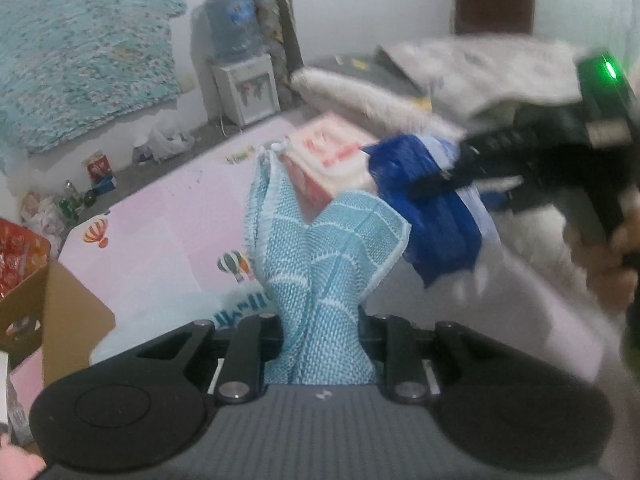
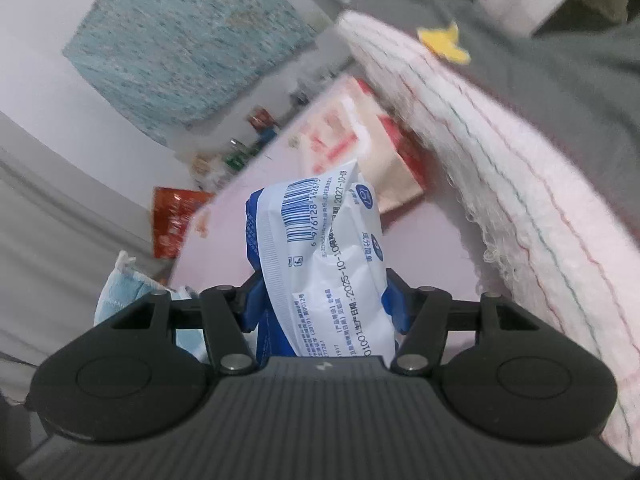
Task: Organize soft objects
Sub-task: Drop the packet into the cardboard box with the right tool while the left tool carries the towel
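My left gripper [image 1: 320, 344] is shut on a light blue woven cloth [image 1: 320, 264], which bunches up between the jaws and hides the fingertips. The cloth hangs above the pink table cover [image 1: 168, 216]. My right gripper [image 2: 324, 312] is shut on a soft blue and white packet [image 2: 332, 248] with a barcode, held upright. In the left wrist view the right gripper [image 1: 460, 176] comes in from the right with that packet [image 1: 432, 220], just beside the cloth. A corner of the blue cloth [image 2: 120, 292] shows at the right wrist view's lower left.
A red and white tissue pack [image 1: 328, 156] lies on the table behind both held things. A fringed pink-white towel [image 2: 520, 184] and grey fabric [image 1: 500, 68] lie to the right. An open cardboard box [image 1: 60, 320] stands at the left. A hand [image 1: 616, 264] holds the right gripper.
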### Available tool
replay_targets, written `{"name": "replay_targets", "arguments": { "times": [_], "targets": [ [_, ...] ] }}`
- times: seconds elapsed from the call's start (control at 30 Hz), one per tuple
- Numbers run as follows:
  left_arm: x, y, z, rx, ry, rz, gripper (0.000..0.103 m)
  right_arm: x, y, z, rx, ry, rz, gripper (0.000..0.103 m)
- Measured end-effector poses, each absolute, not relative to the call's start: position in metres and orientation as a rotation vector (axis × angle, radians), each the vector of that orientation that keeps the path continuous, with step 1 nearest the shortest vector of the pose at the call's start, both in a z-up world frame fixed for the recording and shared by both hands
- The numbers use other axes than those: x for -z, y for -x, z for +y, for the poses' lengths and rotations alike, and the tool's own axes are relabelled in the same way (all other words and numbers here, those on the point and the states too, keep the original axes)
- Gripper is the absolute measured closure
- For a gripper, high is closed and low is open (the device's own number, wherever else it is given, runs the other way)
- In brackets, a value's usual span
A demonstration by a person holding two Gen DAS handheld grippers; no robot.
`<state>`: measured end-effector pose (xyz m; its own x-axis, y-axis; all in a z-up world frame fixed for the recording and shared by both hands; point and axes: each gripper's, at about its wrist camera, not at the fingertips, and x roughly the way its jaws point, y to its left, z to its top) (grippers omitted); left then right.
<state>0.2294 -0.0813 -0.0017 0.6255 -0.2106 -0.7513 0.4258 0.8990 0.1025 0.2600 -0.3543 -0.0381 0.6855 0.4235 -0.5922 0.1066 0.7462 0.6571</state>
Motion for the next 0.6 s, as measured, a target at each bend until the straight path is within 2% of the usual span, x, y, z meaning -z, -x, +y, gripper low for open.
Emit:
{"name": "replay_targets", "arguments": {
  "times": [0.17,0.33,0.6],
  "targets": [
    [-0.048,-0.205,-0.043,0.345,-0.149,0.735,0.08,-0.014,-0.235,-0.336,-0.289,-0.715,0.763,0.045],
    [-0.09,-0.168,0.022,0.234,-0.08,0.632,0.08,-0.064,-0.222,-0.278,-0.471,-0.679,0.76,0.045],
    [-0.112,-0.106,0.151,-0.063,0.038,0.536,0.079,-0.088,-0.235,-0.112,-0.747,-0.634,0.936,0.045]
  ]
}}
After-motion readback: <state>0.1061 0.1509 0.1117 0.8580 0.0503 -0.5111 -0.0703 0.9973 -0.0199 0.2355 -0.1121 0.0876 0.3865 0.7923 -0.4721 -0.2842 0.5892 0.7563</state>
